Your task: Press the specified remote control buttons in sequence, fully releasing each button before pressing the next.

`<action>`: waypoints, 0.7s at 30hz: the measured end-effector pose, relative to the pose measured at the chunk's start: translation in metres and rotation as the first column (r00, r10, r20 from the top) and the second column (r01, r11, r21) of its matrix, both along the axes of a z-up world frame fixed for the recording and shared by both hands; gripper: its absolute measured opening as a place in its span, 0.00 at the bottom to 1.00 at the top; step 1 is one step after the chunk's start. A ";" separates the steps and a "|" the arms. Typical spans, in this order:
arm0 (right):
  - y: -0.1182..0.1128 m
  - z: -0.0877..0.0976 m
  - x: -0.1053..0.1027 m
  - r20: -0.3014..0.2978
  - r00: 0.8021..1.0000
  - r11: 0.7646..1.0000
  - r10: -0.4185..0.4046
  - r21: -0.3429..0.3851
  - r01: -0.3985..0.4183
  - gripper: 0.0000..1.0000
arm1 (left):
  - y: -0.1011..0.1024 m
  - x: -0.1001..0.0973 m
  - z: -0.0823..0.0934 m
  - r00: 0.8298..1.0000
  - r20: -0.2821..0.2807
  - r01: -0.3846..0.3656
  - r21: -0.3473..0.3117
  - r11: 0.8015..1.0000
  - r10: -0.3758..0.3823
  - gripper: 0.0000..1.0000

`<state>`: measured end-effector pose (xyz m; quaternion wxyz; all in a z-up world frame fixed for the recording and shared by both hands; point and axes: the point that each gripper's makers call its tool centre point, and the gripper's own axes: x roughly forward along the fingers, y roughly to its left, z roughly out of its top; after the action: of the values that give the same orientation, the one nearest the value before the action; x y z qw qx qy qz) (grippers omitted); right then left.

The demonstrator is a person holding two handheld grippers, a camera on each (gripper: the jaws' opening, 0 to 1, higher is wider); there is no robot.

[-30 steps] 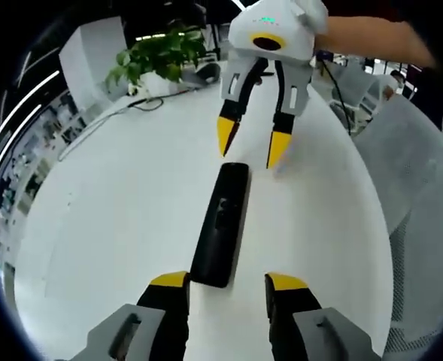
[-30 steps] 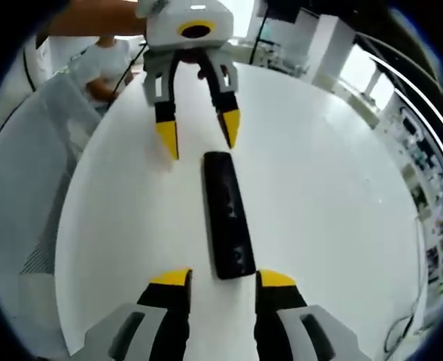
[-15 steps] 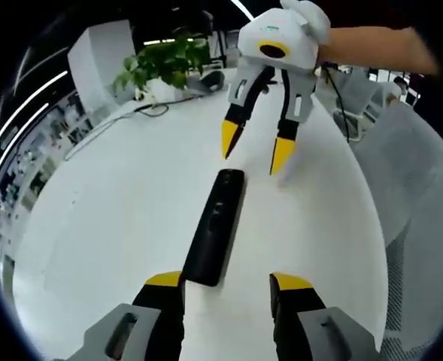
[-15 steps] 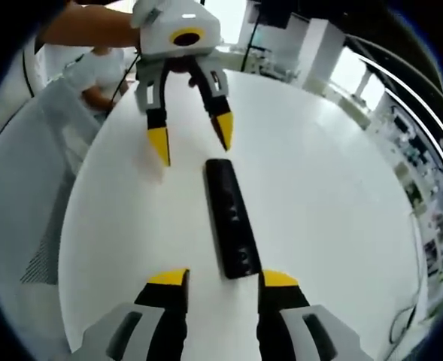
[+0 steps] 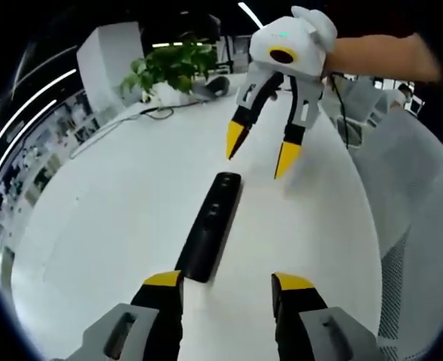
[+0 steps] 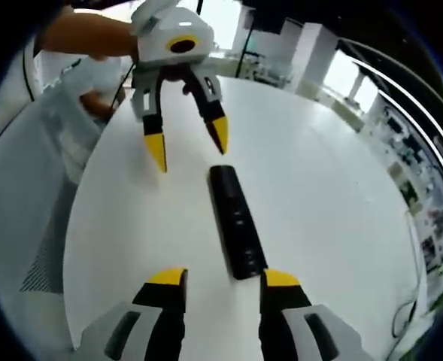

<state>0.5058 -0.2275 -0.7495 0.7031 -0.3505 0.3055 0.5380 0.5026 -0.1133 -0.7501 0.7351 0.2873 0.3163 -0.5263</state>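
Remote (image 5: pixel 210 226) flat on desk (image 5: pixel 116 203), long axis running between facing grippers. Left gripper (image 5: pixel 226 280) and right gripper (image 6: pixel 215 278): jaws apart, empty, each near 1 end.

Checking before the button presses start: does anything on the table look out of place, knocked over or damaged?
Nothing stands out. The remote lies flat on the white table, intact, between the two open tongs, left and right, neither touching it. A potted plant stands upright at the far edge.
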 end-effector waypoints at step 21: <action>0.001 0.003 -0.017 0.008 0.998 0.995 -0.059 0.078 0.059 0.37 | -0.001 -0.016 0.007 0.998 0.012 -0.055 -0.084 0.995 0.056 0.51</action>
<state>0.4888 -0.2268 -0.7468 0.7334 -0.3167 0.2908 0.5266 0.4861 -0.1143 -0.7434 0.7630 0.2511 0.2965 -0.5165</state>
